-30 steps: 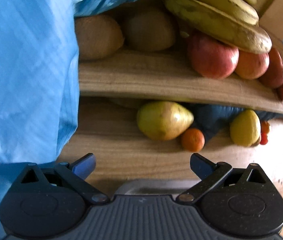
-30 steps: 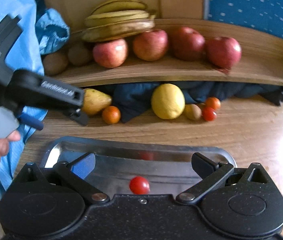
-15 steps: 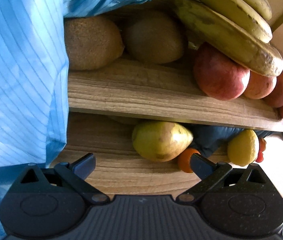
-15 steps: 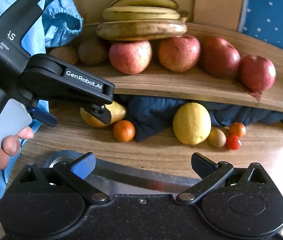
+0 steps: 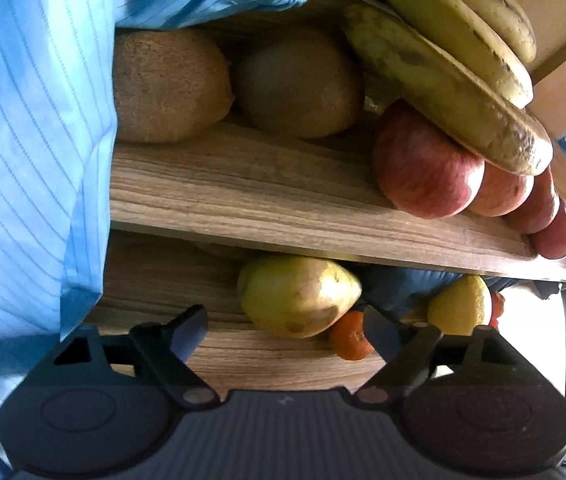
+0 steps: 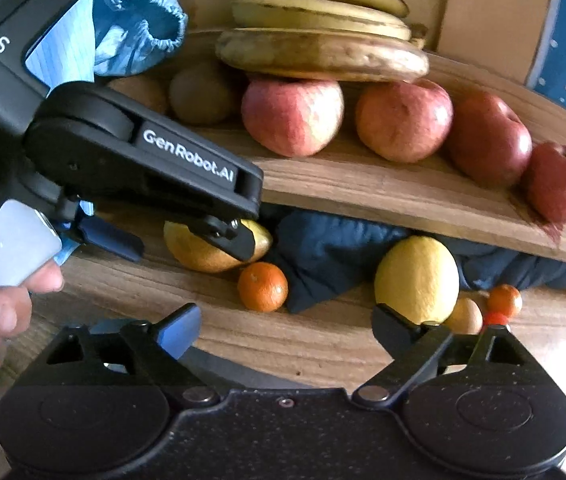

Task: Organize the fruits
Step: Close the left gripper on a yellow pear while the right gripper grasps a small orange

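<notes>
Left gripper (image 6: 187, 246): jaws spread wide, holding nothing; one fingertip (image 6: 241, 242) overlaps the pear in the right wrist view, contact cannot be told.
Pear (image 5: 299, 294): lies on the bench (image 6: 323, 344) under the shelf (image 5: 283, 196), just beside a small orange (image 6: 262, 287).
Kiwis (image 5: 167, 84): two, side by side at the shelf's left end.
Bananas (image 6: 323, 50): stacked, resting on the leftmost apples.
Apples (image 6: 403, 120): four in a row on the shelf.
Lemon (image 6: 417, 280): on the bench against a dark cloth (image 6: 331, 256).
Right gripper (image 6: 285, 330): jaws wide apart, empty, near the bench edge.
</notes>
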Motion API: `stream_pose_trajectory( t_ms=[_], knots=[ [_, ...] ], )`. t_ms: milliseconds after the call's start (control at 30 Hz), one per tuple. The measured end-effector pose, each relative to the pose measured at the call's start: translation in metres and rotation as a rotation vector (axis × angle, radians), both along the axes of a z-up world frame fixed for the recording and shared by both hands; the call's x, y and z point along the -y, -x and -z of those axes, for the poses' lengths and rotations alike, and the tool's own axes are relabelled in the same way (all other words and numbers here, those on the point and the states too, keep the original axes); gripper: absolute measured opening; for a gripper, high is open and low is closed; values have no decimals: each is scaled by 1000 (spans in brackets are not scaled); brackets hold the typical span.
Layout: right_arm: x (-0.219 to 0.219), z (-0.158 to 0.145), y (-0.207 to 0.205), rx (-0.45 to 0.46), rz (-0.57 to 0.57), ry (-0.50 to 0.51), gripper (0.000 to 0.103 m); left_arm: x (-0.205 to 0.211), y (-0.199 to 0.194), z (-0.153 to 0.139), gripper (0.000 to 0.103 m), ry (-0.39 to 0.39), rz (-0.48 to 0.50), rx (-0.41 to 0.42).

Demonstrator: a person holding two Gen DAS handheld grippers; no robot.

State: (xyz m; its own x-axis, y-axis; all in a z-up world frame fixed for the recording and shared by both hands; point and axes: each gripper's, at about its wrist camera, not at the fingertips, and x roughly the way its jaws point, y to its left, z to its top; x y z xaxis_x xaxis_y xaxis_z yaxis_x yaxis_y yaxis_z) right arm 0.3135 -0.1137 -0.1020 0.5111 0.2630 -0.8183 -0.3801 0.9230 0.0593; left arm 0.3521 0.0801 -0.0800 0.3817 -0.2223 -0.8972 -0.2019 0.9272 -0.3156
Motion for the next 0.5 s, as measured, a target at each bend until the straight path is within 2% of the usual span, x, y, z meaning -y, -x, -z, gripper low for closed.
stream_pose_trajectory(
  t_ms=[200, 367, 500],
  knots=[
    [-6, 2, -8, -7, -27, -6, 75, -12, 0, -6, 77, 20, -13, 5],
    [-11, 3, -9, -16, -48, -13, 66, -12, -1, -7, 66, 35, -18, 5],
    [-14, 5, -11, -17, -66, -14, 58, -15, -3, -7, 63, 44, -19, 7]
  ],
)
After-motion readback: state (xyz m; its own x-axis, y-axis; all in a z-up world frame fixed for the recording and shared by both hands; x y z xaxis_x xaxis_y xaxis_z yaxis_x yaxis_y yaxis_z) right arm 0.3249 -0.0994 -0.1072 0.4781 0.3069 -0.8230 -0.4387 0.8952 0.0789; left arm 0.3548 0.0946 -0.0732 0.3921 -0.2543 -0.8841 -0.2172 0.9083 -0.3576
